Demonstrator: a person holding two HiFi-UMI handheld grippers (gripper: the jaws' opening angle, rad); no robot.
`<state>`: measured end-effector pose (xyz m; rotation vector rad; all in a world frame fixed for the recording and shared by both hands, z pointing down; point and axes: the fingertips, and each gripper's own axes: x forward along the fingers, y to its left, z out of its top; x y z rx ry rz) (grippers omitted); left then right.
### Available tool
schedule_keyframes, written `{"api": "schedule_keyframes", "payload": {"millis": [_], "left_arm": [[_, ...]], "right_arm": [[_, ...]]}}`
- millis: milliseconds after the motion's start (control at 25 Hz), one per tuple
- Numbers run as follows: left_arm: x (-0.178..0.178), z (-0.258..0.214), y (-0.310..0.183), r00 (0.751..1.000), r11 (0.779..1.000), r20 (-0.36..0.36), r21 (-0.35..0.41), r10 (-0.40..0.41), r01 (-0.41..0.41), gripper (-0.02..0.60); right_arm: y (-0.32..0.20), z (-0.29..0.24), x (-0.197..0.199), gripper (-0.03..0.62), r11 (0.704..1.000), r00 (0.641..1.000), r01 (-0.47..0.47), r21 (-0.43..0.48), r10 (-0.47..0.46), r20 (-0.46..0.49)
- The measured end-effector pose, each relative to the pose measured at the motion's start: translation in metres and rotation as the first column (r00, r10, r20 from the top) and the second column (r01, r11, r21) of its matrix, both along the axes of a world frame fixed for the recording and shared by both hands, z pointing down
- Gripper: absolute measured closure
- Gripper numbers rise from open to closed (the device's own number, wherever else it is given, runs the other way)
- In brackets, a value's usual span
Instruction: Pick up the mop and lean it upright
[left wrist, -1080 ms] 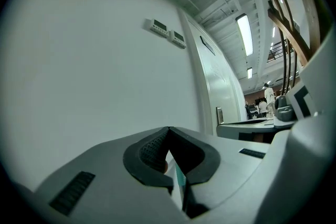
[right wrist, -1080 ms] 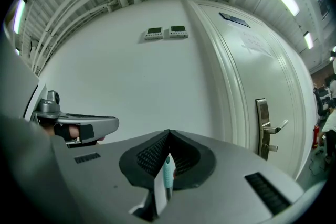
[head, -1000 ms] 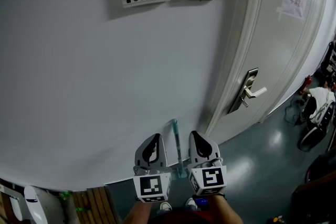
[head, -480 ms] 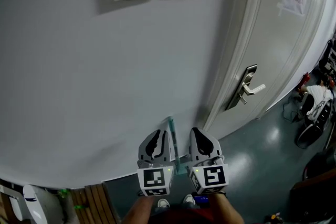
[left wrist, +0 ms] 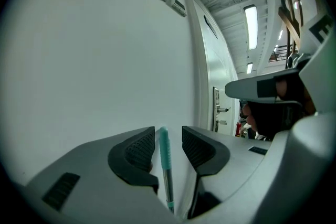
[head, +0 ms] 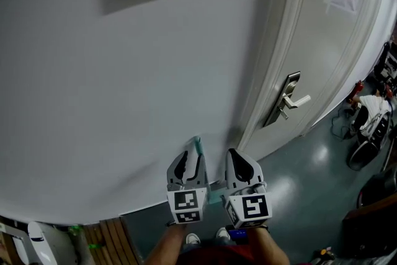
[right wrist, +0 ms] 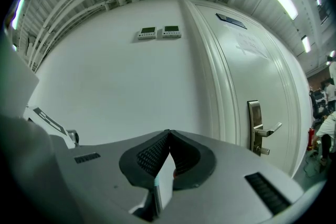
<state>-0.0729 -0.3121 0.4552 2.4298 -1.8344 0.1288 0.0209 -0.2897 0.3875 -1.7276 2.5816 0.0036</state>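
Mop handle [left wrist: 164, 157], teal at its top, stands upright against the white wall [head: 93, 102], between the jaws of the left gripper [left wrist: 168, 135]. Those jaws have just been opening and now sit narrowly apart, with a gap on the handle's right. Further right, the right gripper [right wrist: 169, 136] has its 2 jaws closed tip to tip, near the door [head: 322, 40].
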Motion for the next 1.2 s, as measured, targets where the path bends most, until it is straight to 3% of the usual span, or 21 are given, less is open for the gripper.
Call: {"api": "schedule_keyframes", "payload": {"millis": [400,960,1200], "left_arm": [[0.006,0.036,-0.023,0.999,0.999,0.028,-0.052,-0.016,0.017,0.365],[0.014,0.068,-0.050,0.997,0.996,0.069,-0.080,-0.040,0.046,0.357],[0.019,0.068,-0.055,0.997,0.994,0.047,-0.093,-0.059,0.063,0.359]], "right_arm": [[0.003,-0.004,0.010,0.579,1.000,0.999,-0.023,0.007,0.023,-0.041],[0.005,-0.006,0.021,0.579,0.999,0.998,-0.052,0.016,0.052,-0.037],[0.006,-0.009,0.031,0.578,0.997,0.996,-0.075,0.027,0.076,-0.039]]}}
